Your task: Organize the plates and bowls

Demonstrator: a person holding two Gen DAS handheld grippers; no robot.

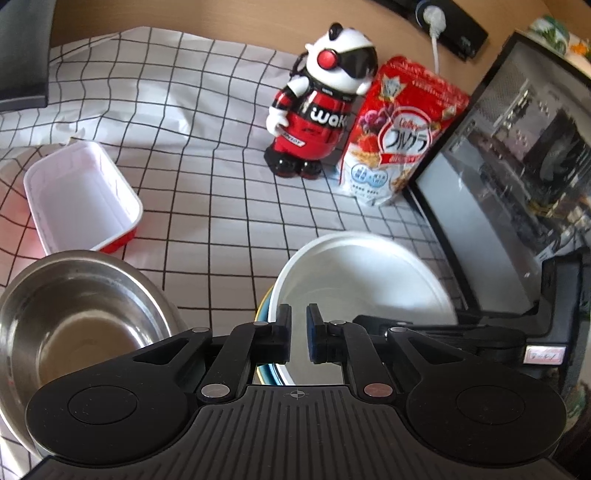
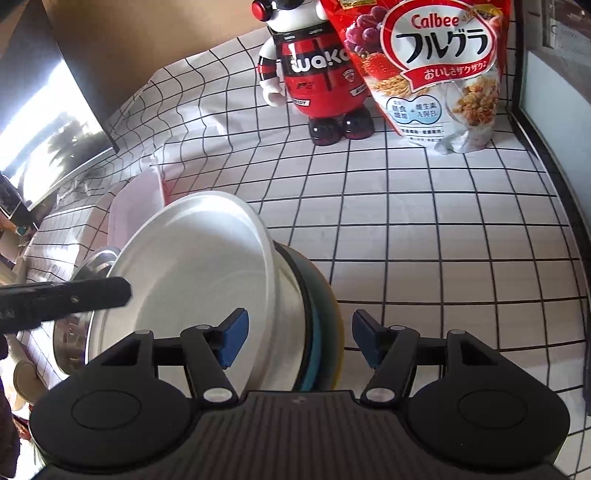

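On the grid-patterned tabletop [image 1: 221,206], a round stainless-steel bowl [image 1: 74,314] sits left. Beside it, the left hand-held gripper [image 1: 298,332] is pinched closed on the near rim of a tilted white round bowl [image 1: 362,280], atop stacked coloured plates [image 2: 325,332]. The right hand-held gripper [image 2: 299,341] stands half-open astride their edges, gripping nothing.

a home desk or table is suggested by a grid-patterned cloth [image 1: 207,206] spread over a wooden top, a toy robot figure [image 1: 325,107], a calbee cereal bag [image 2: 439,70], a power strip [image 1: 448,22] and a glass-sided computer case [image 1: 517,158].
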